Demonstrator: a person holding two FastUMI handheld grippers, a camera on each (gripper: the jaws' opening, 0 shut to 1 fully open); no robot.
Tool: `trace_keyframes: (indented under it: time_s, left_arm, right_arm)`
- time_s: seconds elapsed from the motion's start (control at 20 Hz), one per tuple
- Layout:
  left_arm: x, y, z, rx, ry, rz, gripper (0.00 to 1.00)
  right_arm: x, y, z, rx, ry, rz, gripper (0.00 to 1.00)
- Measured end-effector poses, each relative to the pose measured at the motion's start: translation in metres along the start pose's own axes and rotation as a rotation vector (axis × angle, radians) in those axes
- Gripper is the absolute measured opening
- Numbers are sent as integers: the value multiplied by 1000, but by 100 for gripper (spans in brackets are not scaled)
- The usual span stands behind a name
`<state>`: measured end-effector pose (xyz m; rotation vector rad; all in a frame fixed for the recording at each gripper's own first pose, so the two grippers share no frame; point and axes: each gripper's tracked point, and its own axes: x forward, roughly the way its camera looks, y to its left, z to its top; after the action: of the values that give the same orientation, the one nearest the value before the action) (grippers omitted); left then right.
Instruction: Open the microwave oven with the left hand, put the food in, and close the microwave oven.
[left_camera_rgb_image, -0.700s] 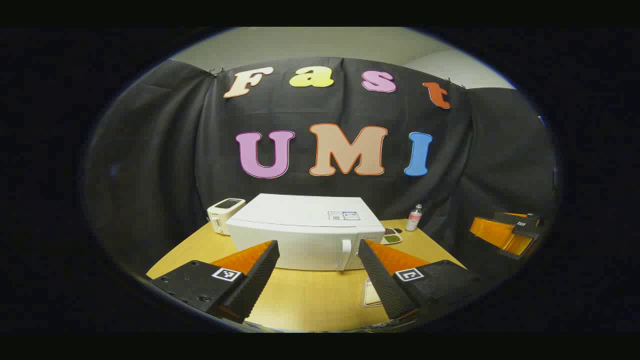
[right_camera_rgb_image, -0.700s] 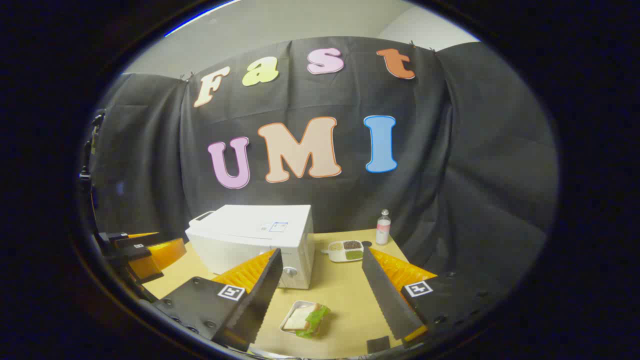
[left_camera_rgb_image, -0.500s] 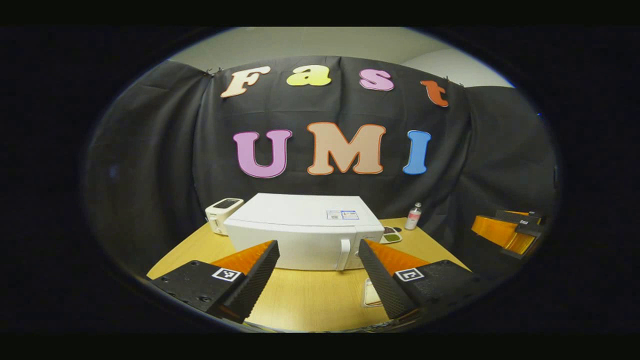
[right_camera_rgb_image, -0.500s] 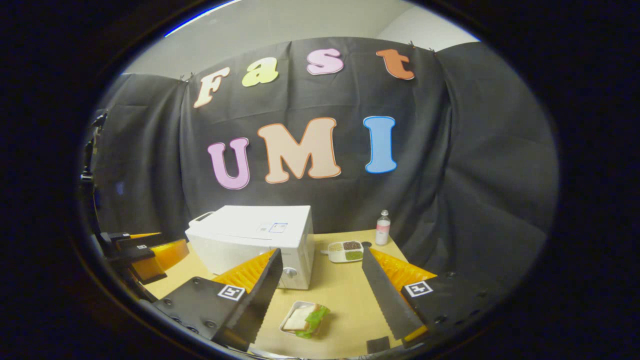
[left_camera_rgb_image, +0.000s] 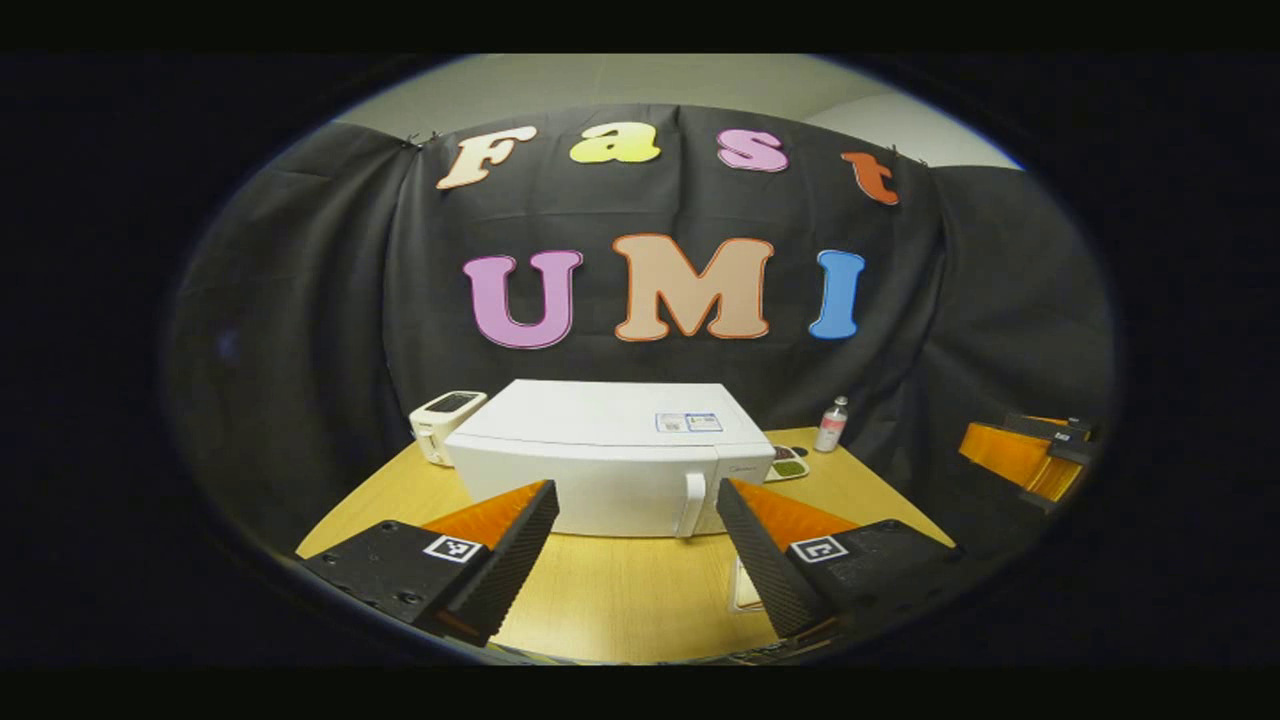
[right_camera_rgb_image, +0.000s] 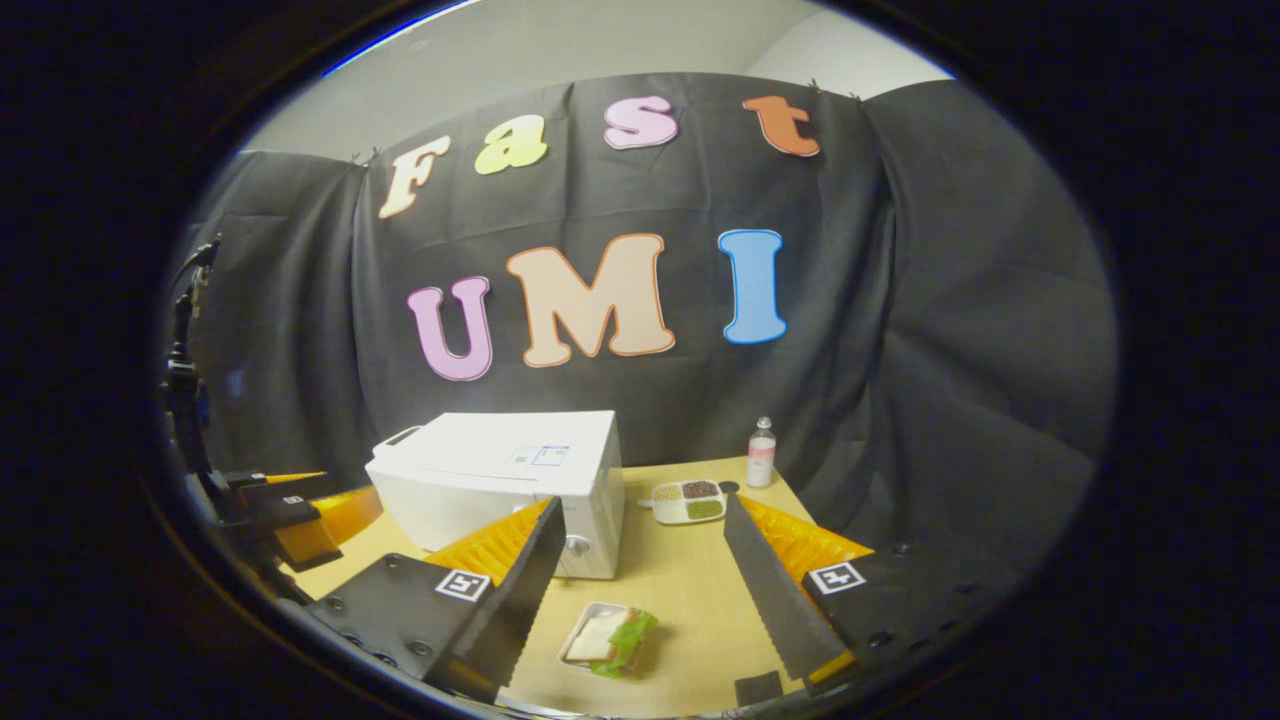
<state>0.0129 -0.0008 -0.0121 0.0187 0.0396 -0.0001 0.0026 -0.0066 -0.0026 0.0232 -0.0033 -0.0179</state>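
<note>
Left gripper (left_camera_rgb_image: 637, 520): jaws wide apart, empty, facing the closed white box-shaped microwave oven (left_camera_rgb_image: 610, 455) on the wooden table (left_camera_rgb_image: 600, 590). Right gripper (right_camera_rgb_image: 640, 540): jaws wide apart, empty, above the sandwich in its shallow white tray (right_camera_rgb_image: 605, 638), right of the oven.

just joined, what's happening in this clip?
A person holds a gripper in each hand over a wooden table. The microwave sits shut, its door handle untouched. The left gripper is open and empty, aimed at the microwave front, short of it. The right gripper is open and empty too, above a small tray holding a sandwich in front of the microwave. Nothing is grasped; the opening step has not begun.
</note>
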Motion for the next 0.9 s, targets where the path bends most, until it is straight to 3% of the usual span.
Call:
trace_keyframes:
  time_s: [0.3,0.45,0.5,0.9]
  left_arm:
    - [11,-3,-22,14,61,-9,96]
    - [16,-13,-45,7,122,-39,96]
    - [19,-16,-52,5,141,-49,96]
    - [57,-41,-98,35,247,-137,95]
  right_arm:
    - [5,-4,0,53,-2,-4,92]
    - [5,-9,-5,62,8,-19,92]
    - [5,-12,-7,67,12,-25,99]
    - [0,-27,-21,108,37,-68,99]
